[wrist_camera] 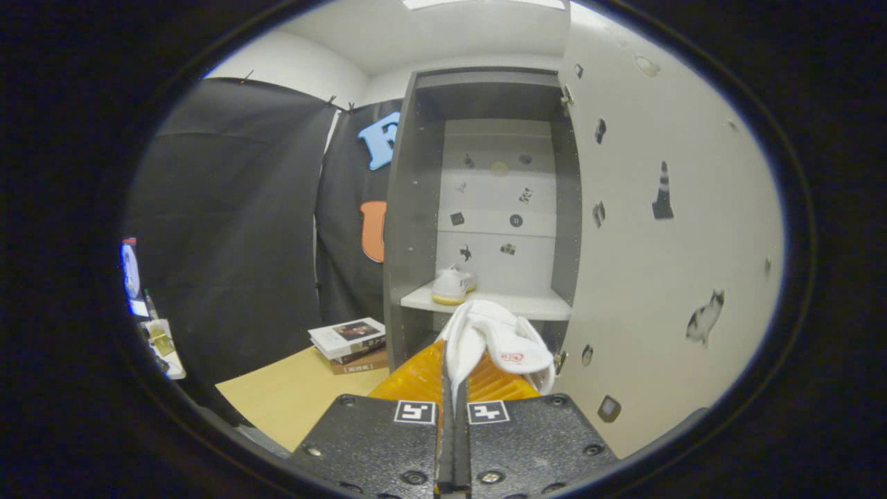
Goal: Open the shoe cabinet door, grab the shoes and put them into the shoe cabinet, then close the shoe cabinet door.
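The tool is closed tight on a shoe. Another shoe sits on the cabinet shelf beyond.

Held shoe sole partly hidden.

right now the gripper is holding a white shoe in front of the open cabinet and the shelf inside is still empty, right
Not quite. The gripper is shut on a white shoe before the open cabinet, door swung wide, but the shelf is not empty: the gripper view shows another white shoe already sitting on it.
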`<action>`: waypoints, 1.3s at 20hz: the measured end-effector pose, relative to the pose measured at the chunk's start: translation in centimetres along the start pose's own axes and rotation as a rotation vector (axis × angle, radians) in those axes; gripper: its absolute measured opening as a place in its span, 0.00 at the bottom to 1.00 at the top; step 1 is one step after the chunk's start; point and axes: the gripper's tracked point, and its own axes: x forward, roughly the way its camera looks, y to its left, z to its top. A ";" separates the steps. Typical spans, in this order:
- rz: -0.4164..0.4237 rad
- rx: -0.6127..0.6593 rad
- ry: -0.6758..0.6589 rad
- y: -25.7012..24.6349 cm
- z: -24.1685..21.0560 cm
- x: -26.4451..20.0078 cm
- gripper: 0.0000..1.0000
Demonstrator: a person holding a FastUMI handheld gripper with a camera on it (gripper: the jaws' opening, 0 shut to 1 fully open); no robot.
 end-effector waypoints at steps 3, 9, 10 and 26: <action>-0.027 -0.019 0.005 -1.1 4.2 1.4 0.04; -0.048 -0.020 0.049 -2.7 10.7 6.1 0.04; -0.060 -0.028 0.056 -2.9 11.4 7.1 0.04; -0.182 0.006 0.172 -9.8 8.8 29.5 0.04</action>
